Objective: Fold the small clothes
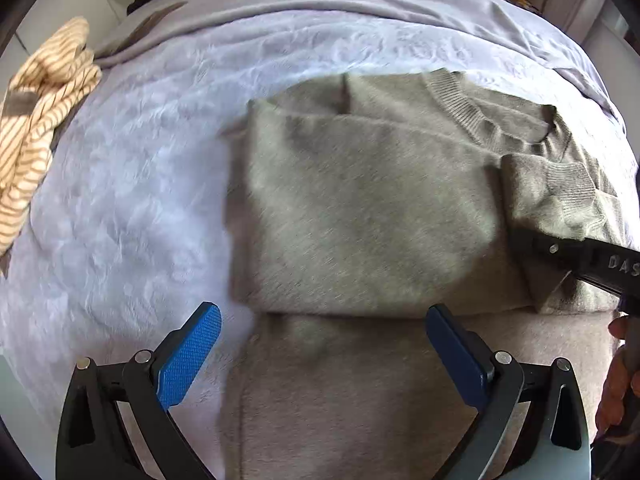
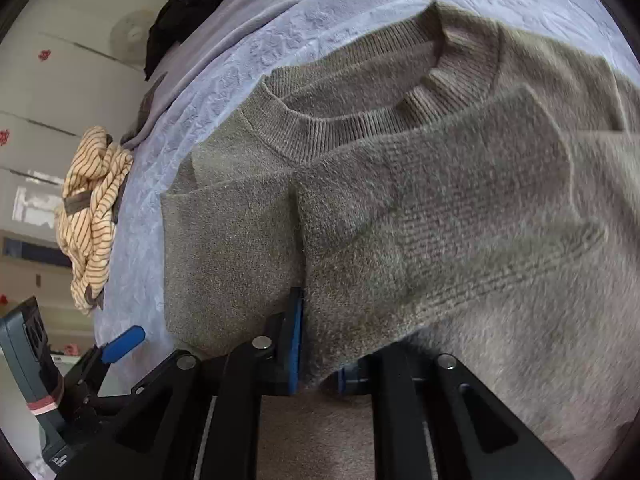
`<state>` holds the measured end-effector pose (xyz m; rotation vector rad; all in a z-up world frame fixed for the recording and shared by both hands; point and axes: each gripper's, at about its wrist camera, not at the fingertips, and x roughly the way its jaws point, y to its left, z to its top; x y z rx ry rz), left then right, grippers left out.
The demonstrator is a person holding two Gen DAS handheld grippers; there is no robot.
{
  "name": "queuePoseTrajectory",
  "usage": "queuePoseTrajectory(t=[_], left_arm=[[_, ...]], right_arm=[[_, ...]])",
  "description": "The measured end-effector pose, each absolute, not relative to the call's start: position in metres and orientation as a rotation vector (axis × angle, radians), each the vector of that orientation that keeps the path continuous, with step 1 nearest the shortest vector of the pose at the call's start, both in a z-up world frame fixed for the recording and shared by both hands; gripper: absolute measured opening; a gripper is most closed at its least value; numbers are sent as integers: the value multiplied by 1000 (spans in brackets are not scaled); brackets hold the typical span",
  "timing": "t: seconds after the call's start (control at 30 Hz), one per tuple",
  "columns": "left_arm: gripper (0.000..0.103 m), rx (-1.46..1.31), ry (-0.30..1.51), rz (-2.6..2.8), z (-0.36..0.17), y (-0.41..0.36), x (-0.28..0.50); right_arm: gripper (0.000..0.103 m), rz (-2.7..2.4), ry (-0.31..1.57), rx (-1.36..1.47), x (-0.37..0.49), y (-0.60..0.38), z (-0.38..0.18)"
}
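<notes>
A grey-green knit sweater (image 1: 360, 208) lies on the lilac bedspread (image 1: 132, 200), its left side folded in over the body. My left gripper (image 1: 322, 340) is open and empty, just short of the fold's near edge. My right gripper (image 2: 318, 354) is shut on the sweater's right sleeve (image 2: 400, 248) and holds it lifted over the body. It shows at the right of the left wrist view (image 1: 560, 240), the ribbed cuff draped over its black finger. The ribbed collar (image 2: 360, 120) lies at the far end.
A crumpled cream and brown striped garment (image 1: 44, 120) lies at the left edge of the bed, also in the right wrist view (image 2: 92, 216). Dark clothes (image 2: 188, 4) are piled at the far end. The left gripper's blue pad (image 2: 124, 342) shows at lower left.
</notes>
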<state>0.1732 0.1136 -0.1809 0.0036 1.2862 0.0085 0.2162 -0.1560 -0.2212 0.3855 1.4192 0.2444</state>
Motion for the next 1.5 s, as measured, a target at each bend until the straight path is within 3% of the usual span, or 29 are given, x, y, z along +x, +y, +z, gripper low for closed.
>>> queuePoseTrajectory(t=[0.03,0.1,0.23,0.27,0.3,0.33,0.6,0.77,0.87,0.93,1.07,1.23,1.5], left_arm=[[103,-4,1290,7,-183,117,172],[103,-16,1294,3,-187,126,171],[103,-44,1290,-7,-188,138,163],[103,-46,1286,-8,-188,140,161],[103,-48,1282,-9,-187,143,160],[103,-51,1278,-9,-186,147,158],[103,-52,1266,29,-183,170,148],[103,-57,1277,62,-187,183,141],[103,-62,1282,75,-188,189,137],[103,-68,1274,79,-186,191,135],[103,-90,1263,78,-179,191,139],[103,-105,1220,41,-166,176,151],[103,-58,1215,-35,-173,130,190]], right_arm=[[39,244,1407,408,205,-158,-218],[58,225,1376,481,203,-167,-210],[56,107,1257,680,187,-199,-192],[48,75,1248,764,186,-209,-195],[18,39,1252,850,188,-219,-202],[7,30,1258,869,184,-219,-201],[7,377,1259,429,201,-104,-171],[14,455,1396,135,199,-33,-205],[37,438,1477,62,186,-26,-222],[66,461,1456,79,177,-28,-214],[66,466,1412,108,155,-56,-183],[66,216,1372,394,134,-164,-156],[65,-200,1298,862,70,-322,-170]])
